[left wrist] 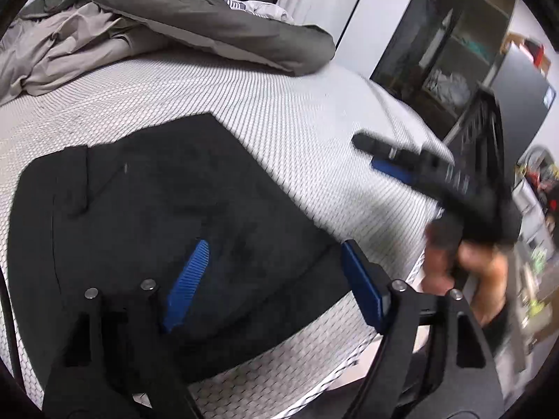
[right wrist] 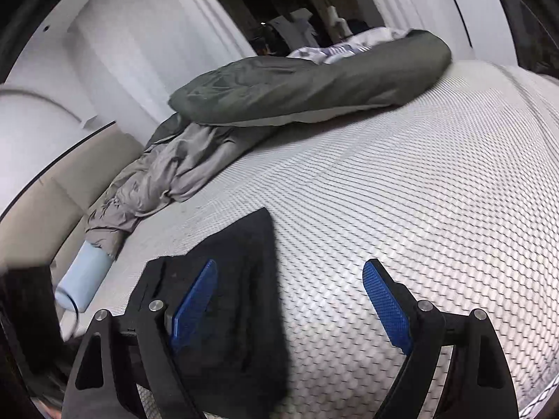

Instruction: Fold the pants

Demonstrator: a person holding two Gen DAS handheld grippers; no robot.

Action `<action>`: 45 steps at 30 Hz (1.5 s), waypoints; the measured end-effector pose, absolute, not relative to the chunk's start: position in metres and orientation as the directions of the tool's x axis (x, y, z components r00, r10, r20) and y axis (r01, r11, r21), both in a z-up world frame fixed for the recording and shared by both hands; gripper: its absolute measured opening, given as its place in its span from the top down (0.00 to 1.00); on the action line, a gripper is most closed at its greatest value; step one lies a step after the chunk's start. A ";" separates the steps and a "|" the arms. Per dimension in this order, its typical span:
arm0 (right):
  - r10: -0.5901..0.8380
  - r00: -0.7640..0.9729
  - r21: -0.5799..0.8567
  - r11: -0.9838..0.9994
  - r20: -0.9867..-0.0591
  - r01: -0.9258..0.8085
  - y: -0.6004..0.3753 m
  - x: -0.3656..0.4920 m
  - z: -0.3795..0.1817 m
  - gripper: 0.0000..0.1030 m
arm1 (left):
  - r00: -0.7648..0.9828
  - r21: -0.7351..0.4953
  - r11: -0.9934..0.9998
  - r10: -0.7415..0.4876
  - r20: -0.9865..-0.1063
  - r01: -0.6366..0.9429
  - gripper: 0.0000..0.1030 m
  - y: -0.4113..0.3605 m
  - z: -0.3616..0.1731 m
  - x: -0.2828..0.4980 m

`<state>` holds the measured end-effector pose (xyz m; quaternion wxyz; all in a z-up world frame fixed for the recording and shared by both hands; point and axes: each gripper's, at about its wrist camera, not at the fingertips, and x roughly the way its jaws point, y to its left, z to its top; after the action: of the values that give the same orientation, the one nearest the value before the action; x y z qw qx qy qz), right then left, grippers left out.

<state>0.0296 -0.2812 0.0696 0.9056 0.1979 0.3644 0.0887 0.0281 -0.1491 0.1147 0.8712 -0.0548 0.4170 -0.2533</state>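
Note:
Black pants [left wrist: 167, 202] lie folded into a compact flat shape on a white honeycomb-patterned mattress [left wrist: 279, 111]. My left gripper [left wrist: 276, 279] is open and empty, hovering just above the pants' near right part. In the left wrist view my right gripper [left wrist: 384, 160] appears blurred at the right, above the mattress edge, with the person's hand behind it. In the right wrist view the pants [right wrist: 241, 296] lie at the lower left, and my right gripper [right wrist: 290, 300] is open and empty over their right edge and the mattress [right wrist: 419, 192].
A rumpled grey-green duvet [left wrist: 195, 17] and grey sheet [left wrist: 70, 56] lie across the far side of the bed. A pale blue cylinder [right wrist: 84, 279] lies at the bed's left edge. Dark shelving [left wrist: 447, 52] and clutter stand right of the bed.

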 end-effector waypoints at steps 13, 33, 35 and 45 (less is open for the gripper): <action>0.650 0.426 0.590 0.756 -0.629 -0.284 -0.218 0.041 0.043 0.42 | 0.693 -0.184 0.981 -0.173 -0.700 0.060 0.20 0.005 0.115 0.009; 0.554 0.498 0.492 0.829 -0.667 -0.264 -0.199 0.041 0.060 0.95 | 0.671 -0.245 0.969 -0.154 -0.725 -0.042 0.20 0.062 0.064 0.019; 0.432 0.509 0.372 0.902 -0.744 -0.220 -0.202 0.040 0.053 0.88 | 0.660 -0.254 0.966 -0.161 -0.734 -0.046 0.20 0.064 0.062 0.015; 0.528 0.436 0.536 0.836 -0.729 -0.117 -0.252 0.048 0.025 0.51 | 0.628 -0.200 0.980 -0.142 -0.766 -0.022 0.19 0.059 0.041 0.018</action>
<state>0.0480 -0.2524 0.0252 0.8212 0.2084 0.4936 0.1963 0.0178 0.0594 0.0406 0.8970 -0.0954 0.4303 -0.0335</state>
